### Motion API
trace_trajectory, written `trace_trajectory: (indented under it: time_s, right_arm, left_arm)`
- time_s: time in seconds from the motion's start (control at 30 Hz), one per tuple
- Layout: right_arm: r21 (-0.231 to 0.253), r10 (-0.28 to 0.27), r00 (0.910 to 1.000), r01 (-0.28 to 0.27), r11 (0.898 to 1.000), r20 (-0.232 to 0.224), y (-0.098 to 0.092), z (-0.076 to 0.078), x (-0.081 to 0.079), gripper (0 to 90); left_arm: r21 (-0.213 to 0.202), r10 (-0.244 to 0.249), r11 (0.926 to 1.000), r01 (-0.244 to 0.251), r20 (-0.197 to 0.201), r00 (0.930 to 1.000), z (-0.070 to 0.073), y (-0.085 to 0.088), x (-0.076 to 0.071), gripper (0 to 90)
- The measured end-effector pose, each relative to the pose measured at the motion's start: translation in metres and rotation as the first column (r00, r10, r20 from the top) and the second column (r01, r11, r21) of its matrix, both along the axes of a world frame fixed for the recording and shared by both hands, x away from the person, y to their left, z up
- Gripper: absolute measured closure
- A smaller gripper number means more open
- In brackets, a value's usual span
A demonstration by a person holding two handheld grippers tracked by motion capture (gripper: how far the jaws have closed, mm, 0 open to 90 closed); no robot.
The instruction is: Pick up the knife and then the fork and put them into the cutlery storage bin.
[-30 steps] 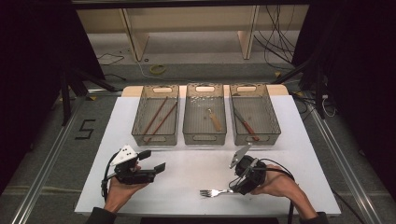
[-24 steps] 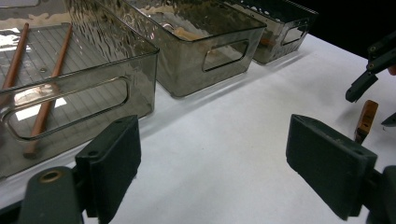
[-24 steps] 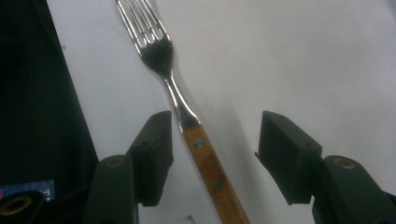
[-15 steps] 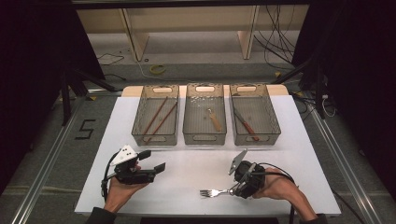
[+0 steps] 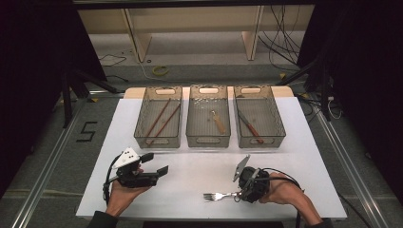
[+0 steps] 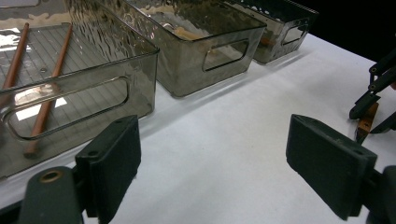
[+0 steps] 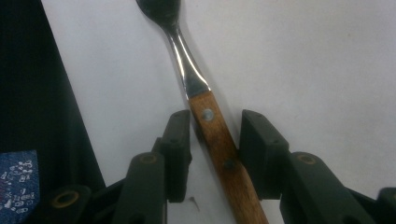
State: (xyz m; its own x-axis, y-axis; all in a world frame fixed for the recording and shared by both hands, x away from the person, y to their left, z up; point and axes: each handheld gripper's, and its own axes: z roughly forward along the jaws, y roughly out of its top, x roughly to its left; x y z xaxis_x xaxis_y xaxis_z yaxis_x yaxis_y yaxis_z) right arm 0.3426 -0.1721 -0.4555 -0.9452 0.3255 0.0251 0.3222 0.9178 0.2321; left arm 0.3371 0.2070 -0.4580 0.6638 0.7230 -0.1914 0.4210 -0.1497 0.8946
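While left tongs (image 5: 159, 164) stay spread, right tongs (image 7: 215, 140) just closing around fork (image 7: 219, 140) handle, pads not pressing

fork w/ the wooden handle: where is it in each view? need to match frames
High view: fork lies low and right of centre on the white table, handle in the right tongs.
Left gripper view: its wooden handle at the right edge.
Right gripper view: centre, handle between the jaws.
Shared landmark: the white table.
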Motion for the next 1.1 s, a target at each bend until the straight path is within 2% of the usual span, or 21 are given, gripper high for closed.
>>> trace_trajectory:
  time_s: [0.1, 0.17, 0.27, 0.3, 0.5, 0.6, 0.77, 1.1]
  right_arm:
    - [-0.021, 0.014, 0.9999, -0.014, 1.0, 0.0, 0.0003, -0.0012, 0.0004, 65.6]
    - [-0.027, 0.002, 1.0, -0.002, 1.0, 0.0, 0.0014, -0.0008, -0.0012, 66.5]
    - [-0.047, 0.04, 0.9991, -0.039, 0.998, 0.017, 0.0024, -0.0012, -0.0022, 68.2]
    - [-0.045, 0.032, 0.9993, -0.031, 0.999, 0.017, 0.0032, -0.0011, -0.003, 69.7]
    - [-0.046, 0.072, 0.9972, -0.071, 0.996, 0.019, 0.0031, -0.0011, -0.0039, 75.9]
    - [-0.054, 0.103, 0.9943, -0.102, 0.993, 0.028, 0.0035, -0.0009, -0.0046, 76.9]
    - [-0.047, 0.114, 0.9931, -0.112, 0.993, 0.03, 0.0027, -0.0005, -0.0046, 77.3]
    - [0.024, 0.046, 0.9973, -0.047, 0.999, 0.058, -0.0003, 0.0083, -0.0023, 77.5]
  left_arm:
    - [0.0, 0.0, 1.0, 0.0, 0.0, 1.0, 0.0, 0.0, 0.0, 17.4]
    - [0.001, 0.0, 1.0, 0.0, 0.0, 1.0, 0.0, 0.0, 0.0, 17.4]
    - [0.001, 0.0, 1.0, 0.0, 0.0, 1.0, -0.0001, -0.0001, 0.0, 17.4]
    - [0.001, 0.0, 1.0, 0.0, 0.0, 1.0, -0.0001, -0.0001, 0.0, 17.4]
    - [0.001, 0.0, 1.0, 0.0, 0.0, 1.0, -0.0001, 0.0, 0.0, 17.4]
    - [0.001, 0.001, 1.0, -0.001, 0.0, 1.0, -0.0001, 0.0, 0.0001, 17.4]
    - [0.002, 0.001, 1.0, -0.001, 0.0, 1.0, -0.0001, -0.0002, 0.0001, 17.4]
    - [0.002, 0.002, 1.0, -0.002, 0.0, 1.0, -0.0002, -0.0001, 0.0002, 17.4]
